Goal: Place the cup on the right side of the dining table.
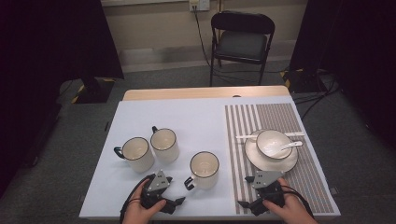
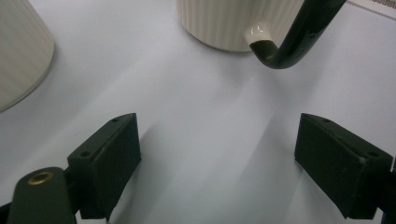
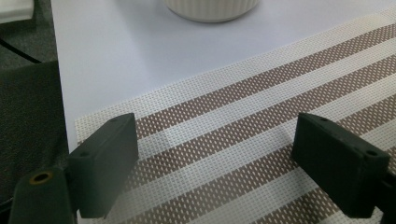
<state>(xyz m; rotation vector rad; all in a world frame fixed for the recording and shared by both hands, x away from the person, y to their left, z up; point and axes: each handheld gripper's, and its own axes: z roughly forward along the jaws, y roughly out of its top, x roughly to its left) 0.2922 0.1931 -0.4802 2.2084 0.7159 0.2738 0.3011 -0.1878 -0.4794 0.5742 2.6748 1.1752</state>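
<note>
Tools, left (image 1: 164, 192) and right (image 1: 252, 191), gape empty beside three mugs (image 1: 204, 169).

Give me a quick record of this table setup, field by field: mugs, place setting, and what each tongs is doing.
surface: white table
mugs: three cream mugs, dark rims and handles; left mug, middle mug, near mug
placemat: striped placemat, on the table's right side
place setting: bowl on plate, spoon resting in bowl
left tongs: open, empty, beside near mug's handle
right tongs: open, empty, over placemat
</note>
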